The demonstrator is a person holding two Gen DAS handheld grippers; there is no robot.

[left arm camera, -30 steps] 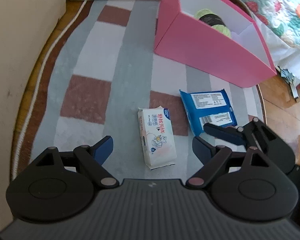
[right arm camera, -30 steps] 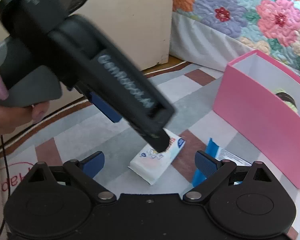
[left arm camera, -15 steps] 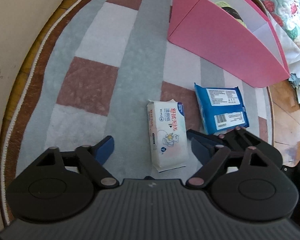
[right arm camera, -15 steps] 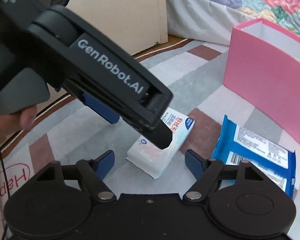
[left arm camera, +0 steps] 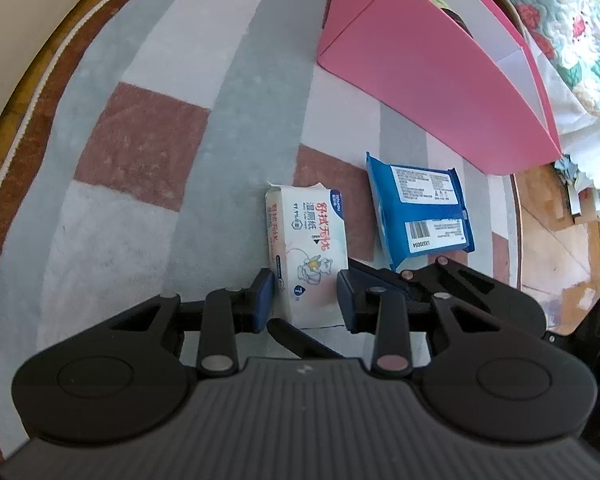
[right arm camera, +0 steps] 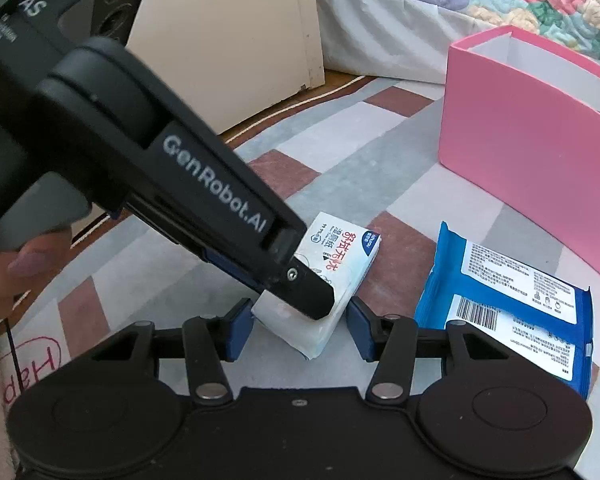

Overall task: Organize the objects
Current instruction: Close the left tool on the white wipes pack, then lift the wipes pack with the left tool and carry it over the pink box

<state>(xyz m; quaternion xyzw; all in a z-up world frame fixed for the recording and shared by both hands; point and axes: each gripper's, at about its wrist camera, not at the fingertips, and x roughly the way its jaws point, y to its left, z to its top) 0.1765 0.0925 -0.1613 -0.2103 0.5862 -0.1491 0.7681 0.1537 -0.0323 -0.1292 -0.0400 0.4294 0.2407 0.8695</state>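
Down on the striped rug (left arm camera: 148, 148), white tissue pack (left arm camera: 306, 248) lying flat, near end sitting between the blue pads of the left gripper (left arm camera: 305, 300). Left gripper released but narrowed, one pad just beside the pack's left edge, the other a little off its right edge; no squeeze visible yet. Right gripper (right arm camera: 298, 328) also released, straddling the same pack from the other angle, with the left tool's finger crossing over the pack in that view. Blue wipes packet (left arm camera: 420, 212) just beside the tissue pack on the right, apart from it; pink box (left arm camera: 432, 76) beyond, open on top. Probably the grasp step for the tissue pack, bound for the box. Best done by centring the pack evenly between the pads, pushing a touch further along its length, closing gently on the soft wrapper. Worth backing the right gripper away first to avoid a clash. Lifting level, clear of the blue packet.
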